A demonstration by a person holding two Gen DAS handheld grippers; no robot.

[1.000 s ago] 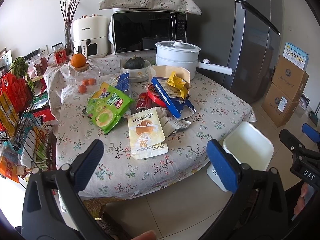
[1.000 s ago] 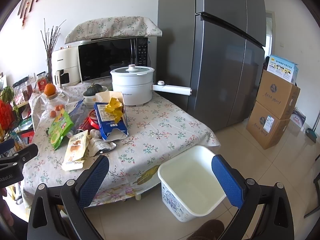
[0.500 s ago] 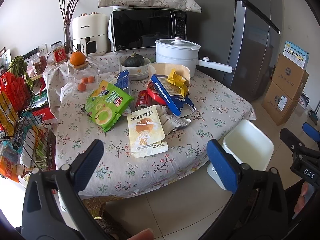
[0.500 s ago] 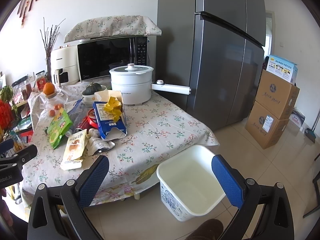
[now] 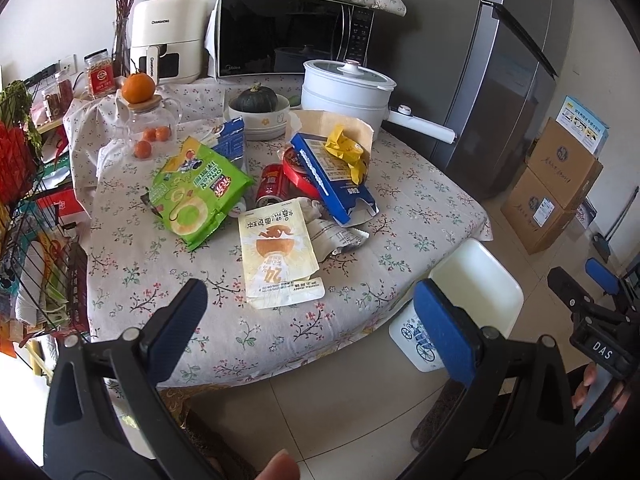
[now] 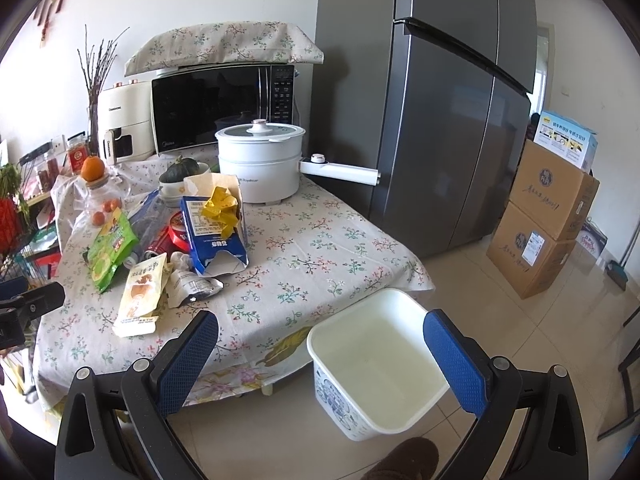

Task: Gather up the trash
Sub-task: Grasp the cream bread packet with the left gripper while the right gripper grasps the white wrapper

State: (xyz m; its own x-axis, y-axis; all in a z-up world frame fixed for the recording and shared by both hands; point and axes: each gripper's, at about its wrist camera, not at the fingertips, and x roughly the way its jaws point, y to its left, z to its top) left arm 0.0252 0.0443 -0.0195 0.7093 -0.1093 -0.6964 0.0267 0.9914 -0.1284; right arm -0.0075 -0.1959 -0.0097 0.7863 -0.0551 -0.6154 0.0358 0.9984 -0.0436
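left gripper (image 5: 308, 312): spread wide, holding nothing, short of the worktop (image 5: 420, 208) edge | right gripper (image 6: 320, 344): spread wide, empty, above the white bin (image 6: 376, 364) on the floor | trash: yellow pouch (image 5: 278, 254), green bag (image 5: 196, 192), blue carton (image 5: 332, 176) heaped mid-worktop

- The left gripper (image 5: 310, 312) has a black plastic frame with two long fingers, each with a blue textured pad (image 5: 442, 332).
- Round silver screws sit in the frame near each pad.
- The right gripper (image 6: 320, 354) has the same black frame and blue pads.
- Its body, in the left view, carries white letters "DAS".
- Bare skin of a fingertip (image 5: 280, 465) is visible.
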